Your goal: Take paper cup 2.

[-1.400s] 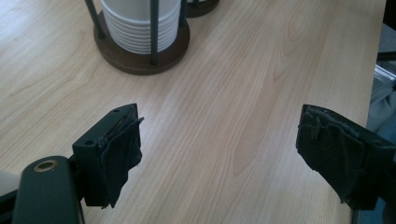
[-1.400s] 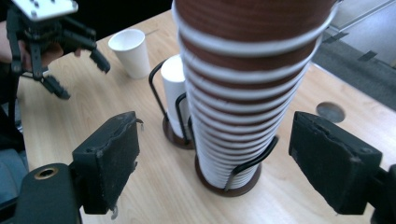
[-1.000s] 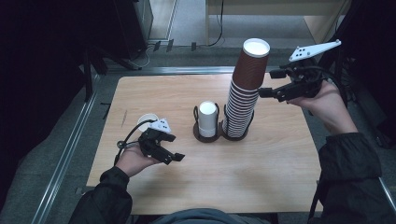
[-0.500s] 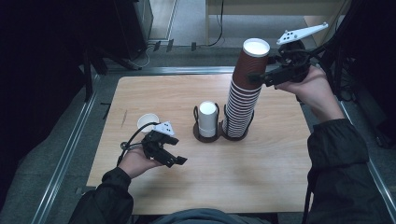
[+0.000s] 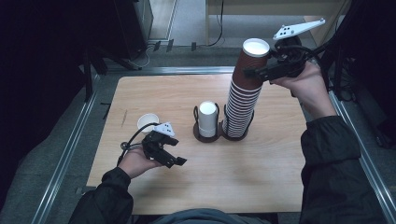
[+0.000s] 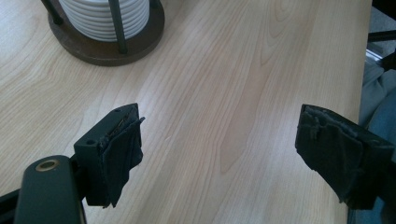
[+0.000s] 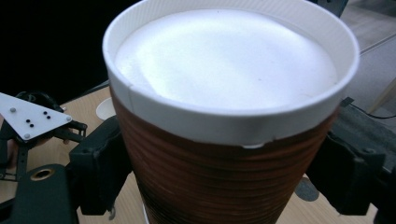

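A tall stack of brown paper cups [image 5: 239, 105] stands in the right ring of a dark holder [image 5: 205, 136]. My right gripper [image 5: 256, 67] is at the stack's top, its jaws against both sides of the top brown cup [image 7: 224, 93], just under the white rim. In the left ring sits a short stack of white cups [image 5: 208, 117], whose foot also shows in the left gripper view [image 6: 107, 16]. My left gripper [image 5: 175, 158] rests low over the table's front left. It is open, with bare wood between its pads [image 6: 119, 154].
A single white cup [image 5: 147, 122] stands on the wooden table [image 5: 280, 177] just behind my left hand. Metal rails run along the table's left and right sides. Dark furniture and cables lie beyond the far edge.
My right gripper has moved left from beside the stack and now has its jaws around the top brown cup. The left gripper has stayed where it was.
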